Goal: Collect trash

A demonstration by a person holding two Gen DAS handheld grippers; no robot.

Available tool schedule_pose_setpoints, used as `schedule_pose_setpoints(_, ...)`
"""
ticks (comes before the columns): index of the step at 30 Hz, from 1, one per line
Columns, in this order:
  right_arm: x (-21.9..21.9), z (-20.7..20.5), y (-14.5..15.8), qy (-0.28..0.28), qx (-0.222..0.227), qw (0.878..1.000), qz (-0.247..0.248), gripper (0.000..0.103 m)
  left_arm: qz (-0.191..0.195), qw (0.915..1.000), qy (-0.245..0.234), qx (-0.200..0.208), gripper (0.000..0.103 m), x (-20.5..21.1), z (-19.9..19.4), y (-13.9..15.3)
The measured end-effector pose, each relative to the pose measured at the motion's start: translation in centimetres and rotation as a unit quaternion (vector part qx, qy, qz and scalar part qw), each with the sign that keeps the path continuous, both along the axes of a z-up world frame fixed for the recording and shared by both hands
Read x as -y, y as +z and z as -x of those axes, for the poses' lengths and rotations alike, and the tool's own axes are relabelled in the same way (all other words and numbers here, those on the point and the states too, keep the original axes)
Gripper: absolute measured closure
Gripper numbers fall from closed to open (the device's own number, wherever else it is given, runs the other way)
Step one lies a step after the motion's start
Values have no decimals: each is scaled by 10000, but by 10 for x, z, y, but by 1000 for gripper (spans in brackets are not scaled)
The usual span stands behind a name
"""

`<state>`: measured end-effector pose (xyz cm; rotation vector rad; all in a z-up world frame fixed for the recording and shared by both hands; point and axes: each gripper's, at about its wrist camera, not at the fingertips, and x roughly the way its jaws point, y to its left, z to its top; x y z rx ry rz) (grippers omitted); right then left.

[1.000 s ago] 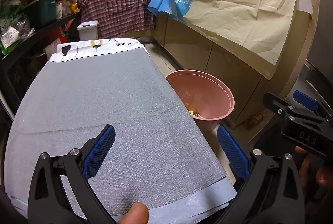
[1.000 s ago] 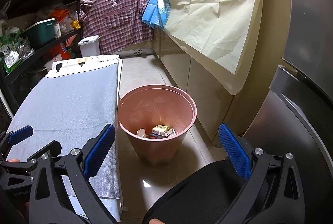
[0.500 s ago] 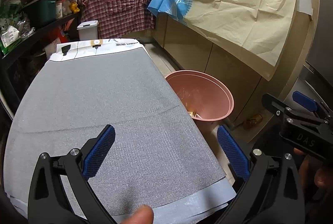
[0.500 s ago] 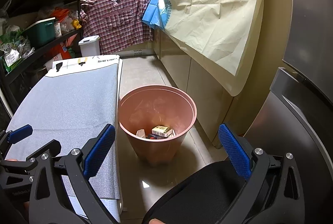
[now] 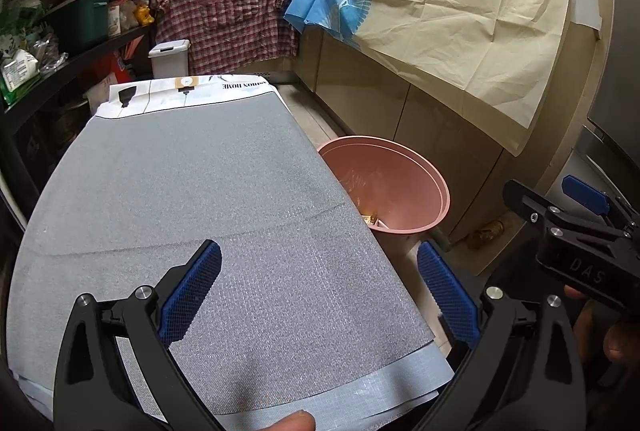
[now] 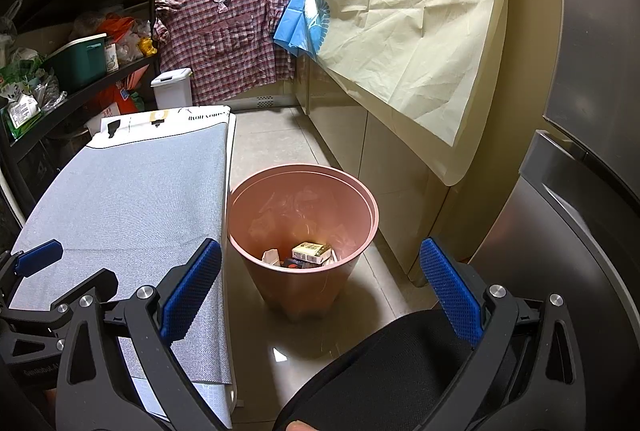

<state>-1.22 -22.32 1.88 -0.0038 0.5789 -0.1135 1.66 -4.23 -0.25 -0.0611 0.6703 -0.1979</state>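
Pink bin stands on the floor just right of the grey counter, ahead of the right tool, which is nearer; trash lies inside. Both tools, left too, gape wide, holding nothing.

Two hand-held grippers are showing, the left hand-held gripper hanging over the near end of the one grey-covered worktop and the right hand-held gripper hanging to its right, each spreading two blue-padded fingers wide with nothing between them. One pink bin is standing on the floor just to the right of the worktop, holding one pale printed carton, one white scrap and a few darker pieces too hidden to count. At the far end, one white lidded bin is sitting and one plaid shirt is hanging, with one cream sheet and one blue cloth draping over the cabinets on the right.
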Motion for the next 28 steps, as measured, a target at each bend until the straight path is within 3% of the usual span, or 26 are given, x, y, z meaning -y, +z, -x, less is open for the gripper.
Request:
schedule_pose_setpoints(17, 0, 0, 0, 2, -1, 10000, 0, 5, 190, 9998, -19, 8, 8, -2, -2, -1)
schedule_pose_setpoints(28, -1, 0, 0, 0, 0, 10000, -1, 5, 113, 9999, 42, -19, 8, -2, -2, -1)
